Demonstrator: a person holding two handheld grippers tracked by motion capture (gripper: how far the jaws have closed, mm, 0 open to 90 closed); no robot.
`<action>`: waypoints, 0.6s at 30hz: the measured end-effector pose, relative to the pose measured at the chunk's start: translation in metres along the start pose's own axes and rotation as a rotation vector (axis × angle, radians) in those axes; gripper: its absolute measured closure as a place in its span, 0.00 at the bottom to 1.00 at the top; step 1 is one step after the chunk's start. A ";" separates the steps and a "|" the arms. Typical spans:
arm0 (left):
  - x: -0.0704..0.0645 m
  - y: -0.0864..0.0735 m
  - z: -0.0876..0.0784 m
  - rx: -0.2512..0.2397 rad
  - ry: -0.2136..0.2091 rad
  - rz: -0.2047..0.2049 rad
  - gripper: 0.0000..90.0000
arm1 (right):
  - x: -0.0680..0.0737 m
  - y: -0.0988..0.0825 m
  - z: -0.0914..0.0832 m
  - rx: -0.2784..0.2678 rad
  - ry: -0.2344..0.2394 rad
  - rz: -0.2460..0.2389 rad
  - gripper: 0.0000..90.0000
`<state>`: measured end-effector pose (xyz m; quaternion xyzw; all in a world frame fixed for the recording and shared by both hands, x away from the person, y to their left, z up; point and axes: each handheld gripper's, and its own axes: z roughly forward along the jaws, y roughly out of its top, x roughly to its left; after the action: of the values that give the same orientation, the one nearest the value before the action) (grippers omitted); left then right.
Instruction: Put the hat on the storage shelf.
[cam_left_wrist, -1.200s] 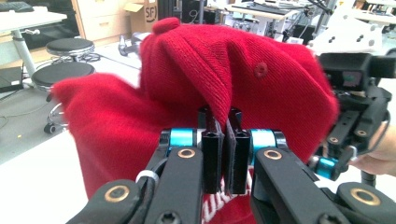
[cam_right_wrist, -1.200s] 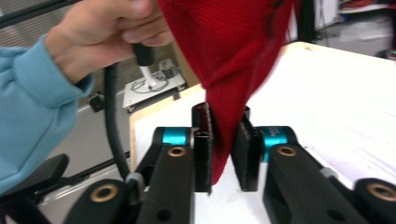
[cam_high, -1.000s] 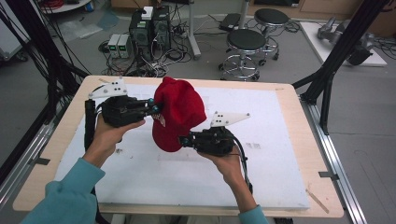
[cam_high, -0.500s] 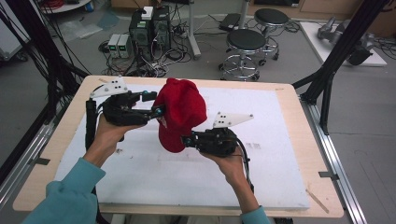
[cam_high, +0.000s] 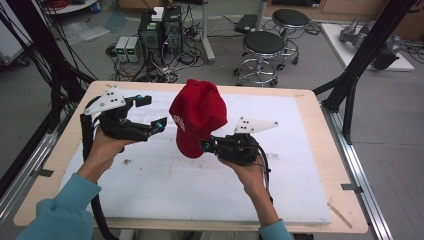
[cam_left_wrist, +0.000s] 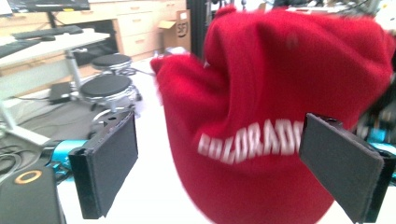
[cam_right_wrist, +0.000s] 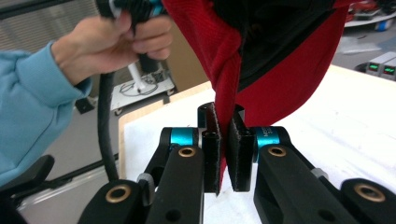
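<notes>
Fabric first: in the high view a soft red knitted-looking cloth cap (cam_high: 199, 117) hangs in the air above the middle of the white foam-topped wooden desk (cam_high: 300, 165), its lower edge pinched by the right claw (cam_high: 206, 146), which sits at about five o'clock from the cap. The left claw (cam_high: 152, 112) hovers at nine o'clock from it, near but apart, jaws spread and holding nothing. The cap sags and folds under its own weight, so I judge it light, limp and not fragile; a hem or a doubled fold is the sensible place to grip, since a single layer could slip out. In the left gripper view the two black pads stand wide at either side, with the cap beyond them, its crown dented inward; white block letters across it read "COLORAD", the rest hidden behind the pad at three o'clock. In the right gripper view the jaws are pressed on a folded strip of the red cloth that rises toward twelve o'clock, with a dark lining showing inside, and the person's other hand (cam_right_wrist: 116, 39) in a light blue sleeve (cam_right_wrist: 28, 107) at ten o'clock.
</notes>
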<state>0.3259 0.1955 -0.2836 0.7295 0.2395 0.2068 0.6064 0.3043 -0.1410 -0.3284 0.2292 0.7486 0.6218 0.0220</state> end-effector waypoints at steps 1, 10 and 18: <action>0.002 -0.004 -0.003 0.003 0.009 0.004 0.14 | -0.002 0.000 -0.001 -0.008 -0.016 0.006 0.95; 0.011 -0.056 -0.029 0.050 0.111 0.066 0.14 | -0.020 0.006 -0.013 -0.074 -0.117 0.022 0.95; 0.017 -0.102 -0.051 0.070 0.145 0.003 0.14 | -0.040 0.013 -0.013 -0.095 -0.246 -0.002 0.95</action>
<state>0.2997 0.2611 -0.3747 0.7338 0.2887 0.2518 0.5611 0.3398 -0.1661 -0.3235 0.3018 0.7102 0.6236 0.1253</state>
